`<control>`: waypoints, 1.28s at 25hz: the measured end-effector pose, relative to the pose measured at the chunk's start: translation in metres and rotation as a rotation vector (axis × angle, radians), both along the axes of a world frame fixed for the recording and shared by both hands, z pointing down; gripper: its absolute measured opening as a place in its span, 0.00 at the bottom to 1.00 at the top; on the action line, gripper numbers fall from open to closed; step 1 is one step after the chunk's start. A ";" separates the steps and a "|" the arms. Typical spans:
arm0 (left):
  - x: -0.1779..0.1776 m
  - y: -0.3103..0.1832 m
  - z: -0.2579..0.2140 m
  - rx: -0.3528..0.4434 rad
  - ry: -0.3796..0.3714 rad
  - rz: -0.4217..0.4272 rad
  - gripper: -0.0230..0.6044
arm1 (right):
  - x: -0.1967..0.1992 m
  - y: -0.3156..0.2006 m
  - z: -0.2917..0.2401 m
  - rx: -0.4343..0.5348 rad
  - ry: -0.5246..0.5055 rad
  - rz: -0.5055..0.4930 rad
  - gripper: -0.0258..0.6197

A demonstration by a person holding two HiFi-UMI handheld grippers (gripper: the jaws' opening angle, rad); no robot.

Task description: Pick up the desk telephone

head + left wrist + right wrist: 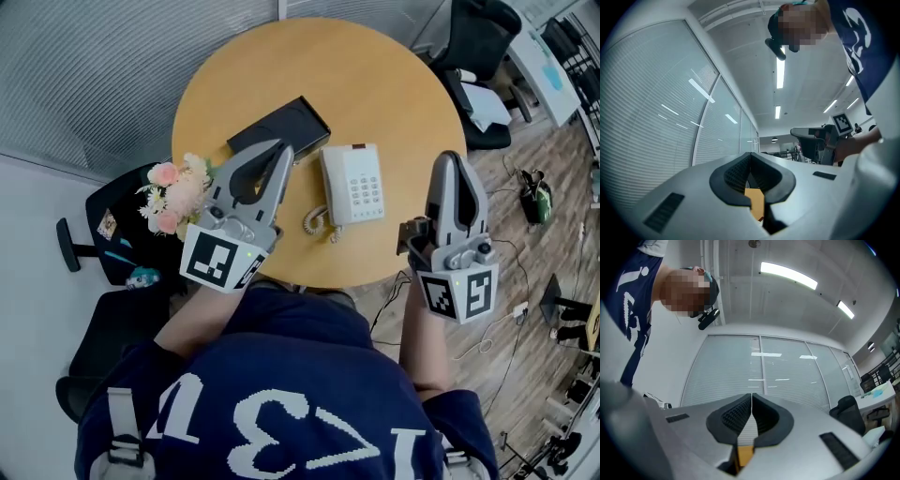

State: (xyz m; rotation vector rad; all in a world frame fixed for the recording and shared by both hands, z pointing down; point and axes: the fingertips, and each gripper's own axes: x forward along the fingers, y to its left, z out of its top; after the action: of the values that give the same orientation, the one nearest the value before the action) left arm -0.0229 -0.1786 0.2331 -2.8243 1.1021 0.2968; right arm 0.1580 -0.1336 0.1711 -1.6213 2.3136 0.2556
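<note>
A white desk telephone (352, 184) with its handset on the left side and a coiled cord lies on the round wooden table (375, 84), near the front edge. My left gripper (282, 150) hovers just left of the phone, shut and empty, tips pointing away from me. To the phone's right, my right gripper (452, 157) is held over the table's edge, also shut with nothing in it. In both gripper views the jaws (750, 155) (751, 396) meet at the tips and point slightly upward at the glass walls and ceiling; the phone is not seen there.
A black flat box (279, 127) lies on the table behind the left gripper. A bunch of pink flowers (175, 193) stands at the table's left edge. Black office chairs (108, 272) (473, 47) stand left and at the far right. Cables (511, 309) lie on the wooden floor.
</note>
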 end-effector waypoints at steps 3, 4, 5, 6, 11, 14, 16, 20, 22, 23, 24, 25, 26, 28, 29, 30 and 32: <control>0.005 -0.010 0.002 -0.006 0.003 0.020 0.06 | -0.002 -0.009 0.005 -0.015 -0.001 0.008 0.09; 0.006 -0.013 0.003 -0.008 0.002 0.021 0.06 | -0.002 -0.012 0.007 -0.019 0.000 0.008 0.09; 0.006 -0.015 0.005 -0.013 0.001 0.019 0.06 | -0.002 -0.014 0.007 -0.022 0.001 0.007 0.09; 0.006 -0.017 0.006 -0.017 -0.001 0.015 0.06 | -0.002 -0.016 0.008 -0.023 0.001 0.007 0.09; 0.013 -0.028 0.018 -0.059 -0.002 -0.012 0.06 | 0.010 -0.028 0.012 -0.046 -0.001 0.000 0.09; 0.022 -0.034 0.029 -0.088 -0.003 -0.013 0.06 | 0.019 -0.037 0.022 -0.079 0.004 -0.001 0.09; 0.027 -0.037 0.040 -0.109 -0.004 -0.012 0.06 | 0.025 -0.043 0.034 -0.110 0.008 -0.001 0.09; 0.038 -0.038 0.062 -0.160 0.026 0.002 0.06 | 0.038 -0.050 0.061 -0.186 0.004 -0.017 0.09; 0.044 -0.039 0.076 -0.190 0.027 0.006 0.06 | 0.044 -0.054 0.075 -0.228 -0.001 -0.042 0.09; 0.047 -0.040 0.086 -0.214 0.025 0.012 0.06 | 0.046 -0.057 0.085 -0.254 -0.006 -0.057 0.09; 0.051 -0.041 0.097 -0.246 0.027 0.026 0.06 | 0.047 -0.059 0.095 -0.284 -0.013 -0.073 0.09; 0.056 -0.041 0.109 -0.291 0.038 0.047 0.10 | 0.048 -0.062 0.108 -0.316 -0.017 -0.090 0.09; 0.059 -0.042 0.122 -0.344 0.054 0.069 0.24 | 0.048 -0.064 0.121 -0.350 -0.017 -0.104 0.09; 0.065 -0.043 0.148 -0.443 0.073 0.092 0.36 | 0.047 -0.066 0.150 -0.424 -0.009 -0.125 0.09; 0.067 -0.044 0.160 -0.477 0.066 0.092 0.37 | 0.047 -0.067 0.164 -0.460 -0.010 -0.132 0.09; 0.069 -0.043 0.172 -0.504 0.049 0.088 0.38 | 0.049 -0.068 0.177 -0.493 -0.014 -0.135 0.10; 0.073 -0.042 0.197 -0.559 0.016 0.083 0.41 | 0.053 -0.070 0.204 -0.551 -0.021 -0.138 0.18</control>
State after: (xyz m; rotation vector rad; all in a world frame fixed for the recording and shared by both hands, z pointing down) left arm 0.0502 -0.2204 0.4300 -3.3591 1.2322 0.0121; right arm 0.2106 -0.2036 0.3747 -1.6571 2.6114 -0.4686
